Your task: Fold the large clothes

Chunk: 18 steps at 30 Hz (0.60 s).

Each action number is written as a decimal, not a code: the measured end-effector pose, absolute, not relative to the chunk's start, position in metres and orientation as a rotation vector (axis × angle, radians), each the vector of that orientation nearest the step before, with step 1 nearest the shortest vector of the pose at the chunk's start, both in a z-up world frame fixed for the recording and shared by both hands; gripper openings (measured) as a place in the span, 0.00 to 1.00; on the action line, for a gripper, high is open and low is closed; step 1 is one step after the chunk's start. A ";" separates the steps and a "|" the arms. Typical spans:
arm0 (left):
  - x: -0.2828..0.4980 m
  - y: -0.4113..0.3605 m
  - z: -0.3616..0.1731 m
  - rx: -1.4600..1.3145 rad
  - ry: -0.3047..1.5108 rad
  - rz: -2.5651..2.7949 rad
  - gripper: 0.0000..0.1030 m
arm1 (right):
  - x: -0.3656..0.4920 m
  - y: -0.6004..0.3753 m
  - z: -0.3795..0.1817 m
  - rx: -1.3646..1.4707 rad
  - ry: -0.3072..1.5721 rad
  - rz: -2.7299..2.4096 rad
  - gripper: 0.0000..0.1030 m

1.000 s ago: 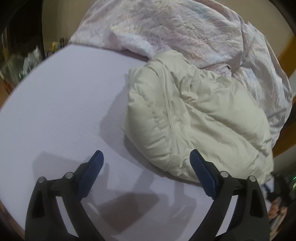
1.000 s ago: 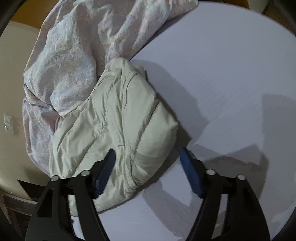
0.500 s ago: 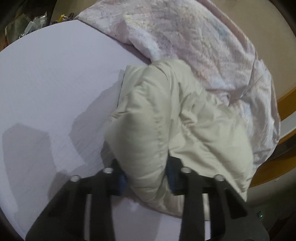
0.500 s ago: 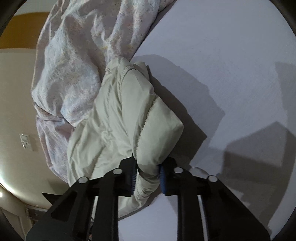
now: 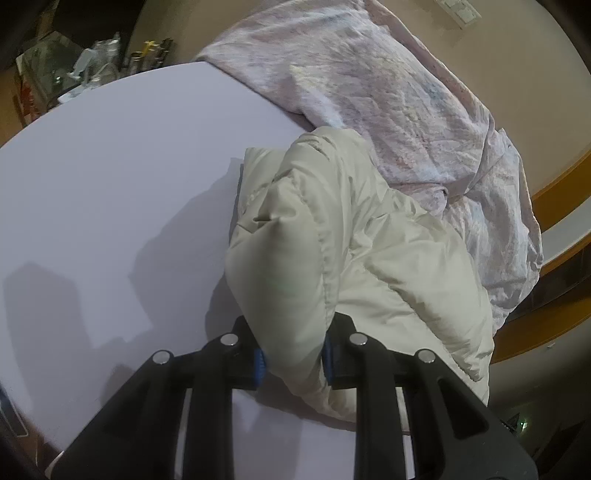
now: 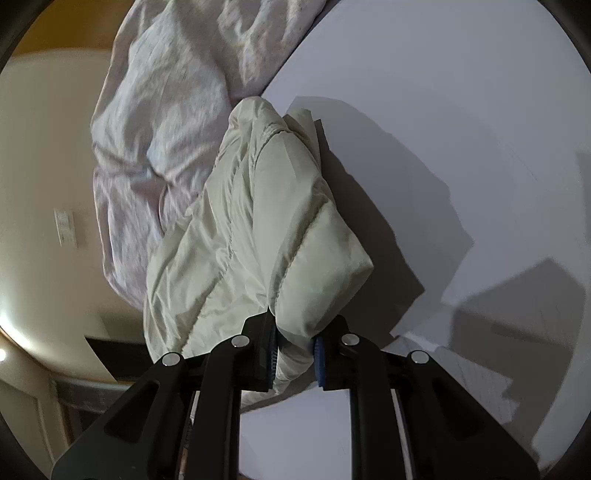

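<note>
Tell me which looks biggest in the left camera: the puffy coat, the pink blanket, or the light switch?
1. pink blanket and puffy coat: they fill about the same amount of the picture, and the coat is nearer the camera, so no ranking between them.
2. light switch: by far the smallest, far off on the wall.

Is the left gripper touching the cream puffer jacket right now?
Touching. The left wrist view shows the left gripper shut on a puffy fold of the cream puffer jacket, which bulges out between both blue-padded fingers.
</note>
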<state>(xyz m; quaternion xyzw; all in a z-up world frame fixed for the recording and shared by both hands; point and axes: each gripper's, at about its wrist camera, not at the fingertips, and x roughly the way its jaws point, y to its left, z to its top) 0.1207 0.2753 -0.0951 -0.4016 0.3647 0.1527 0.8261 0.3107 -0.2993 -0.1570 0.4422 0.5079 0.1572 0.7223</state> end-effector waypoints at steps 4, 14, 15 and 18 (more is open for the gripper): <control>0.100 0.274 -0.099 -0.850 0.791 0.332 0.28 | 0.296 -0.291 -0.144 0.768 1.156 0.321 0.27; 0.089 0.269 -0.093 -0.788 0.758 0.374 0.78 | 0.281 -0.258 -0.073 0.309 0.866 0.034 0.52; 0.089 0.269 -0.093 -0.794 0.755 0.375 0.82 | 0.281 -0.253 -0.068 0.287 0.839 0.027 0.52; 0.092 0.270 -0.096 -0.810 0.754 0.369 0.84 | 0.290 -0.211 -0.057 0.237 0.792 0.167 0.52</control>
